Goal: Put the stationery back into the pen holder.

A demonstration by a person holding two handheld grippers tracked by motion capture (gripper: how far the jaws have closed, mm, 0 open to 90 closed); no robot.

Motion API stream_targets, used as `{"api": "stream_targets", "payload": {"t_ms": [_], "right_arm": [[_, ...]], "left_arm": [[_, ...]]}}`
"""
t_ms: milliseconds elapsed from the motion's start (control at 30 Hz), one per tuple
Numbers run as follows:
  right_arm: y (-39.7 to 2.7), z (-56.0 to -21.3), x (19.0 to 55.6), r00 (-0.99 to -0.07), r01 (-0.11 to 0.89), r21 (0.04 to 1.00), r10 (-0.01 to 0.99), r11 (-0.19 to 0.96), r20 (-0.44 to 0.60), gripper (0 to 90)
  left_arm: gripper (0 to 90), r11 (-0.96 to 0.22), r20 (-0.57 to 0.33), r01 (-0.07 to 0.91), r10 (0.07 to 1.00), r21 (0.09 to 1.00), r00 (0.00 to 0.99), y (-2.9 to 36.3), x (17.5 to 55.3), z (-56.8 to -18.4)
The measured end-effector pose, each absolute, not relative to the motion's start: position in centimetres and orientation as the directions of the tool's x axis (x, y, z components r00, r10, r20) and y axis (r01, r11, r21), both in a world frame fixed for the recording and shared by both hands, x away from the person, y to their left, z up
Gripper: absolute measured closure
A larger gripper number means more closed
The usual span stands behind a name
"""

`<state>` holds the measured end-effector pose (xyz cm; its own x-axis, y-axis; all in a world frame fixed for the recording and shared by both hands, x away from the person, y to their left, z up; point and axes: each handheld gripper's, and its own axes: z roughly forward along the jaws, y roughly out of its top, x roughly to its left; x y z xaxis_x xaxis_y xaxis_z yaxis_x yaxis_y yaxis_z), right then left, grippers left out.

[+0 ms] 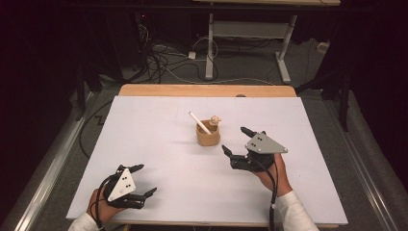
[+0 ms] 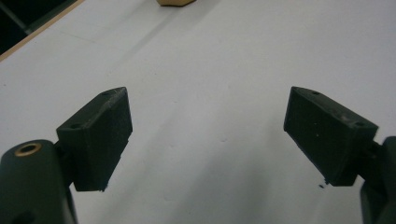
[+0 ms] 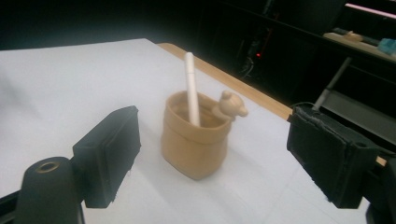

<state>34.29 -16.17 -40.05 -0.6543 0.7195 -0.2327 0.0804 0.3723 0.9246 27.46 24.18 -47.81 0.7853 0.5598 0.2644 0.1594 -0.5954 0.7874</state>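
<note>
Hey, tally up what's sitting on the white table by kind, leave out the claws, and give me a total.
Tan pot with a small bear figure on its rim: 1
White stick standing in the pot: 1
Total: 2

A cup (image 1: 208, 135) stands mid-counter (image 1: 144, 144) with a stick (image 1: 199, 122) leaning in it. My right claw (image 1: 235, 140) sits just beside it, toward the right edge; my left claw (image 1: 143, 179) rests near the front-left corner.

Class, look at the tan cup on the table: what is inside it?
A white stick stands in the cup, leaning on the rim, with a small bear figure at the rim. The cup's wall hides the stick's lower end and the bottom.
</note>
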Motion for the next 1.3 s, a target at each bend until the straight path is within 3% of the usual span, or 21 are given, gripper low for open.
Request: {"api": "stream_targets", "payload": {"t_ms": [1300], "right_arm": [[-21.5,-42.6,28.4,-0.649,0.091,0.899,0.71,0.429,-0.273,17.6]], "left_arm": [[14.5,-0.605,0.276,0.152,0.554,0.781,0.786,24.0,27.5,-47.8]]}}
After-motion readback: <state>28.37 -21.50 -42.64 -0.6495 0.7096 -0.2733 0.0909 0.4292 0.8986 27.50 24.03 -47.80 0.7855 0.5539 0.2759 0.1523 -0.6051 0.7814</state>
